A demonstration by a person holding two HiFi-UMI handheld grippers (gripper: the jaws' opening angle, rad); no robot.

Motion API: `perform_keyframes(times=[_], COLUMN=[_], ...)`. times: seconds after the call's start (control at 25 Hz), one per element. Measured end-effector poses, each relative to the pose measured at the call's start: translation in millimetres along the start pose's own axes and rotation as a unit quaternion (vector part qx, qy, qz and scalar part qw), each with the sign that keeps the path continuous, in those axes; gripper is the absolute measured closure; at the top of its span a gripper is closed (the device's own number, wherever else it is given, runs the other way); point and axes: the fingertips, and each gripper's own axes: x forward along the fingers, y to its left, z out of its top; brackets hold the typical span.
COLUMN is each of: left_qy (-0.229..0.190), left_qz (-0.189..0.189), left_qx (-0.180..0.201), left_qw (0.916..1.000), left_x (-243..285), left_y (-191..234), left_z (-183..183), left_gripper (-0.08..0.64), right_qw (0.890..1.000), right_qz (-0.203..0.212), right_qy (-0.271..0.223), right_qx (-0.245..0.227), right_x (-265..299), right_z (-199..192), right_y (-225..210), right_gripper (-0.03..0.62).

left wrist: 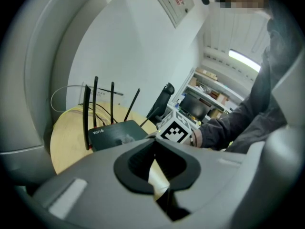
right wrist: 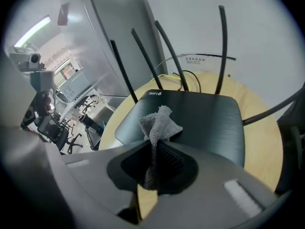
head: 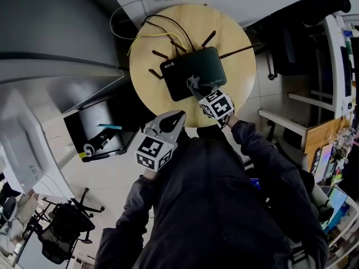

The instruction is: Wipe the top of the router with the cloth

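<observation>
A black router (head: pixel 188 72) with several thin antennas lies on a round wooden table (head: pixel 146 60). My right gripper (head: pixel 197 88) is shut on a small grey cloth (head: pixel 193 83), which rests on the router's near part. In the right gripper view the cloth (right wrist: pixel 159 123) bunches up out of the jaws (right wrist: pixel 155 140) over the router's top (right wrist: pixel 205 113). My left gripper (head: pixel 179 115) hangs at the table's near edge, short of the router, jaws together with nothing in them. The left gripper view shows the router (left wrist: pixel 116 133) beyond its tips (left wrist: pixel 154 141).
Yellow and black cables (head: pixel 162 32) run off the router's back toward the wall. A dark open cabinet (head: pixel 98 130) stands left of the table and an office chair (head: pixel 61 228) lower left. Shelving (head: pixel 336 49) lines the right side.
</observation>
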Motion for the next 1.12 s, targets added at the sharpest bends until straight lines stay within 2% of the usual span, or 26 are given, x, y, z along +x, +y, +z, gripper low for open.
perform_keyframes(times=[0.16,0.44,0.6,0.72,0.8,0.88,1.0,1.12], left_qy=[0.001,0.004,0.006,0.008,0.009,0.011,0.013,0.014], left_qz=[0.001,0.002,0.001,0.003,0.007,0.014,0.027,0.041], left_qx=[0.000,0.001,0.002,0.004,0.004,0.002,-0.003,-0.010], left_qw=[1.0000,1.0000,1.0000,1.0000,0.9999,0.9998,0.9995,0.9990], left_x=[-1.8,-1.5,2.7,5.2,6.1,6.8,8.6,13.0], left_y=[1.5,-1.0,-3.9,-7.2,-7.3,-7.0,-9.8,-14.0], left_z=[-0.4,-2.2,-1.0,1.6,2.8,2.6,2.0,2.8], left_gripper=[0.560,0.560,0.560,0.560,0.560,0.560,0.560,0.560], right_qw=[0.999,0.994,0.994,0.996,0.995,0.993,0.989,0.981], right_qz=[-0.030,-0.086,-0.080,-0.074,-0.094,-0.114,-0.118,-0.098], right_qy=[0.001,-0.004,-0.003,-0.006,-0.017,-0.008,0.027,0.050], right_qx=[0.014,0.069,0.075,0.046,0.022,-0.010,-0.085,-0.160], right_x=[-18.7,-54.2,-58.0,-61.5,-66.4,-67.0,-58.1,-44.5], right_z=[-15.0,-43.5,-44.8,-38.8,-32.3,-29.2,-25.6,-20.2], right_y=[-37.9,-105.6,-113.1,-116.1,-133.0,-154.7,-174.4,-179.4], right_gripper=[0.563,0.563,0.563,0.563,0.563,0.563,0.563,0.563])
